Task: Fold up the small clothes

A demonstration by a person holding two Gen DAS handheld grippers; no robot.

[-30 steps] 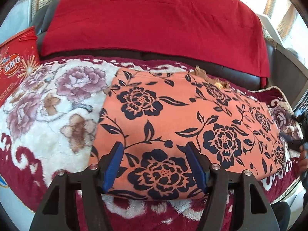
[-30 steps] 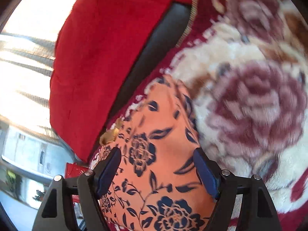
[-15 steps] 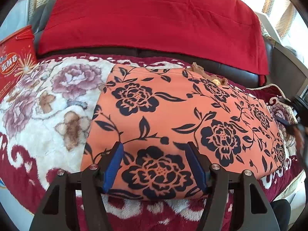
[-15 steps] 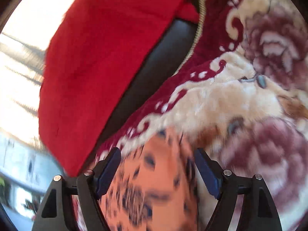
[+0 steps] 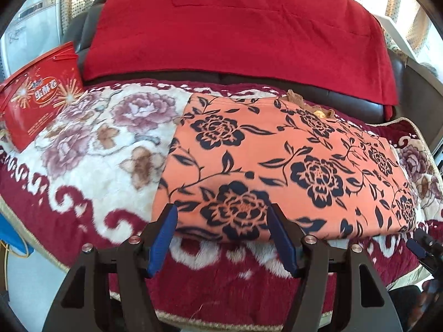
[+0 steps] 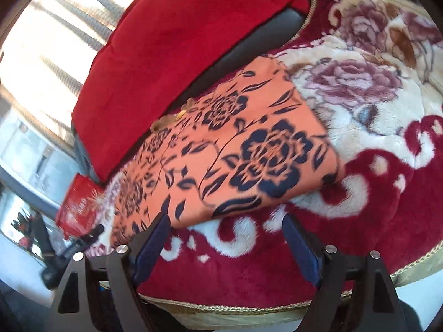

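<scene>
Orange floral garment (image 5: 282,166) lies folded flat on the plush floral blanket (image 5: 91,160), long axis running along the sofa backrest (image 5: 360,102); its brown collar trim (image 5: 301,103) sits at the edge nearest the backrest. Left tongs (image 5: 221,235) spread wide, empty, at the garment's near edge. Right tongs (image 6: 224,238) likewise spread, empty, just off that same near edge. Red blanket (image 5: 235,27) drapes the backrest. Red gift box (image 5: 38,94) leans beyond the garment's left end.

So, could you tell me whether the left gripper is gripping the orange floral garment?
No, the left gripper is open, its fingers apart above the orange floral garment.
</scene>
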